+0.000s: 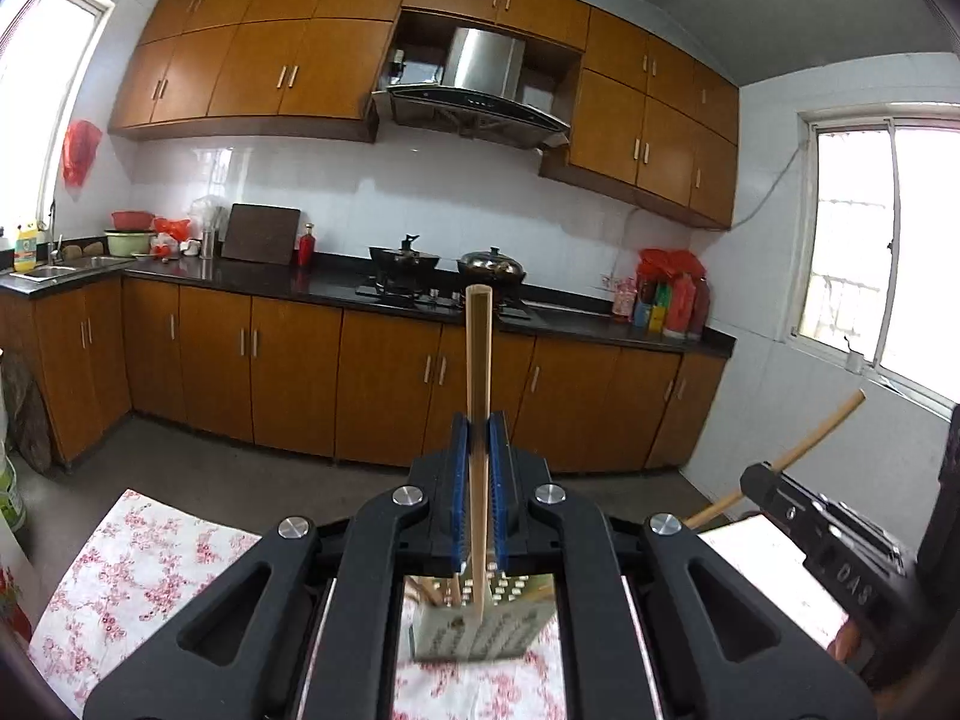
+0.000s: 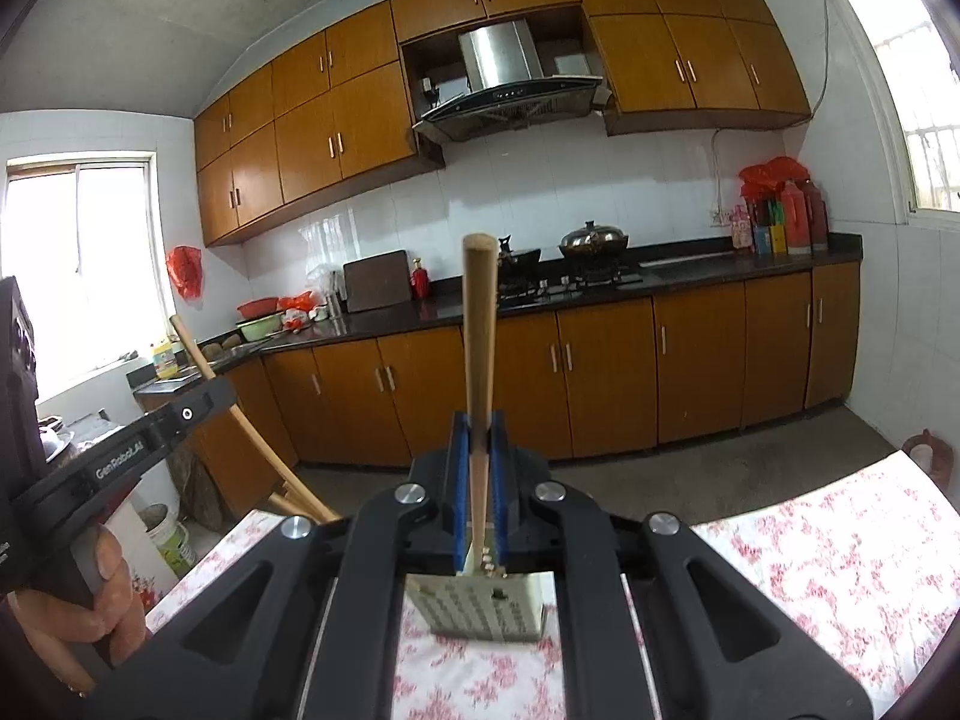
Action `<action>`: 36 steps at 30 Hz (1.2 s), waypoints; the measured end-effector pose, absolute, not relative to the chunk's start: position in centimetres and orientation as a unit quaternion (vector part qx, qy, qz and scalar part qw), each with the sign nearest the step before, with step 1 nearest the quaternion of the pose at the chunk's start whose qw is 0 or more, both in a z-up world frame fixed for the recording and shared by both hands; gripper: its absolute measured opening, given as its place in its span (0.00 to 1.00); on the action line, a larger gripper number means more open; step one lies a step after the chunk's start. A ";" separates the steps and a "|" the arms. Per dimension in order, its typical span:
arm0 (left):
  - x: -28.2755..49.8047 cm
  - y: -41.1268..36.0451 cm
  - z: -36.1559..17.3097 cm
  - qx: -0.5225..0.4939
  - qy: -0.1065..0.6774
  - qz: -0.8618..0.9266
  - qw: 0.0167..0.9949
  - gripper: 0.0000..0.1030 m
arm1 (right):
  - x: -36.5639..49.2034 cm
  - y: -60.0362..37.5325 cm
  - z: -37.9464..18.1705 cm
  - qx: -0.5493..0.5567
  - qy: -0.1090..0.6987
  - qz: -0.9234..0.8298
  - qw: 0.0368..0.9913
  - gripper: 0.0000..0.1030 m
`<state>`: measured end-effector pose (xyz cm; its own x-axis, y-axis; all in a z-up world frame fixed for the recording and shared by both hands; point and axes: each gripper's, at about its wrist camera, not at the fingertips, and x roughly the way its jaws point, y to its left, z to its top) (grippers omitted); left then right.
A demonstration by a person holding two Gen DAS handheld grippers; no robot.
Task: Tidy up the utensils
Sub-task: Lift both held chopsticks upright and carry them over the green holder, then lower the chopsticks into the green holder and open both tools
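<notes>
My left gripper is shut on a thin wooden chopstick that stands upright, its lower end reaching down into a perforated metal utensil holder on the floral tablecloth. Other wooden sticks stand in the holder. My right gripper is shut on a thicker wooden utensil handle, also upright, above the same holder. The right gripper and its handle also show at the right of the left wrist view; the left gripper shows at the left of the right wrist view.
The table with the floral cloth is below both grippers. Behind it are a grey floor, brown kitchen cabinets, a black counter with pots on a stove, a sink and bottles.
</notes>
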<state>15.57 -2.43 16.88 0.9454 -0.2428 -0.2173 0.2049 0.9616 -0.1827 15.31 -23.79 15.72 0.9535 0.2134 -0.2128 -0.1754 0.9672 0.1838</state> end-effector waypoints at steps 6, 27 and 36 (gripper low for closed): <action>17.7 -2.0 17.1 -0.109 0.118 -0.099 0.982 0.07 | 18.2 -23.4 15.4 0.082 0.119 0.094 0.985 0.08; 20.6 -3.3 11.6 -0.088 0.167 -0.091 0.978 0.07 | 22.3 -21.5 10.9 0.070 0.184 0.087 0.977 0.10; 18.5 -2.7 12.8 -0.069 0.162 -0.090 0.980 0.39 | 20.3 -23.0 11.8 0.069 0.159 0.062 0.983 0.29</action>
<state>18.53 -2.66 12.84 0.9310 -0.1996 -0.3056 0.1548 0.9741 -0.1647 20.33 -23.00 11.79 0.9417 0.1439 -0.3042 -0.0998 0.9827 0.1561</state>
